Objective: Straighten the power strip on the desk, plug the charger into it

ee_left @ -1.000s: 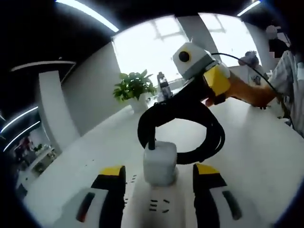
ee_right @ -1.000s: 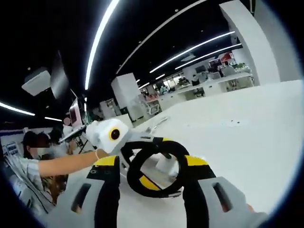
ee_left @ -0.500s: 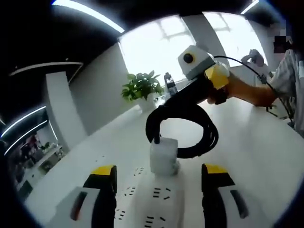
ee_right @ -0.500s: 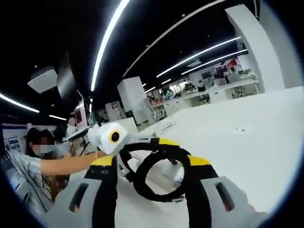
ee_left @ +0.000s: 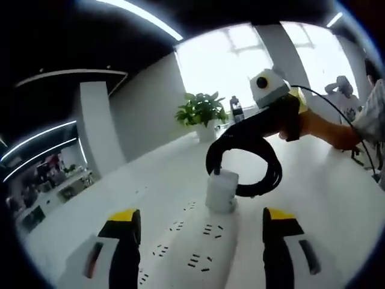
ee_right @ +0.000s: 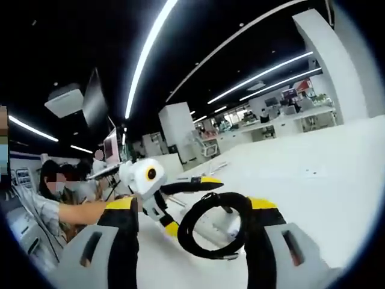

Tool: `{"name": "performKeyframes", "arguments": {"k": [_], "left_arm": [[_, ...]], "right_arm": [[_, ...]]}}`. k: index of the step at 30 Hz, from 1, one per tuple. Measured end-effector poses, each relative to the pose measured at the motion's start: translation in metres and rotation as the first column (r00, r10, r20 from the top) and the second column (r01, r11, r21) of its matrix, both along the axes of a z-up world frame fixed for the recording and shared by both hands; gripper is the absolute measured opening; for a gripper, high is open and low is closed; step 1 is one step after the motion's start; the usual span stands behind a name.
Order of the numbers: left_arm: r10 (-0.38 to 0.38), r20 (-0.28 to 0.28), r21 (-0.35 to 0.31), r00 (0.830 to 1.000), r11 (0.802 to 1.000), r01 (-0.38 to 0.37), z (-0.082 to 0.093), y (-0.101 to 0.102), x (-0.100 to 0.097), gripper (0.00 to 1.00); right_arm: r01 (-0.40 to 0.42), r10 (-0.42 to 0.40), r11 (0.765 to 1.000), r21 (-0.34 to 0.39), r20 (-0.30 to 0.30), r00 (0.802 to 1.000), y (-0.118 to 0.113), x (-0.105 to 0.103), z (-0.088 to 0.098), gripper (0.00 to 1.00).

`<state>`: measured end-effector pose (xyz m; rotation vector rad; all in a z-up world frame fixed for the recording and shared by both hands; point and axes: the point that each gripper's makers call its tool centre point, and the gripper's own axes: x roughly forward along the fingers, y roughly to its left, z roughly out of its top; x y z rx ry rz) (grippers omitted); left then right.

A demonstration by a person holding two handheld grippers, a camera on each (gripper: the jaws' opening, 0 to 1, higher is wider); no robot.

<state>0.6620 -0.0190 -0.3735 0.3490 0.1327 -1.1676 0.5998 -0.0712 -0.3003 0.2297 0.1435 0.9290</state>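
Standing plugged into power strip (ee_left: 198,253), apparently unlabeled charger (ee_left: 221,191)

Broad white desk (ee_left: 337,198), potted green plant (ee_left: 201,111) before a bright window (ee_left: 216,66), white pillar (ee_left: 99,129), dark ceiling with long light strips (ee_right: 150,54), distant rows of what look like workstations (ee_right: 264,117), wall screen (ee_right: 95,105).

Open desk (ee_left: 150,180) on both sides of the power strip (ee_left: 198,253). Straight ahead the charger (ee_left: 221,190), its looped black cable (ee_left: 264,156) and the right gripper (ee_left: 274,99) block the way.
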Motion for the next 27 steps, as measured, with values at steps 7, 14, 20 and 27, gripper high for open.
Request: {"name": "performKeyframes", "arguments": {"k": [7,14,20,27], "left_arm": [[-0.009,-0.020,-0.009,1.000,1.000,0.009,0.000,0.005,-0.019,0.91],[0.043,-0.026,0.017,0.999,0.999,-0.043,-0.001,0.016,-0.029,0.93],[0.088,-0.084,0.000,0.993,0.996,-0.088,0.002,0.029,-0.038,0.94],[0.141,-0.118,-0.008,0.983,0.990,-0.143,0.009,0.042,-0.046,0.96]], "right_arm": [[-0.022,0.024,0.999,-0.042,0.039,0.999,-0.001,-0.010,-0.001,0.73],[-0.032,0.033,0.999,-0.039,0.031,0.999,-0.002,-0.015,0.000,0.74],[-0.051,0.052,0.997,-0.056,0.023,0.998,0.000,-0.024,-0.003,0.82],[-0.046,0.048,0.998,-0.049,0.030,0.998,-0.006,-0.027,0.000,0.86]]}}
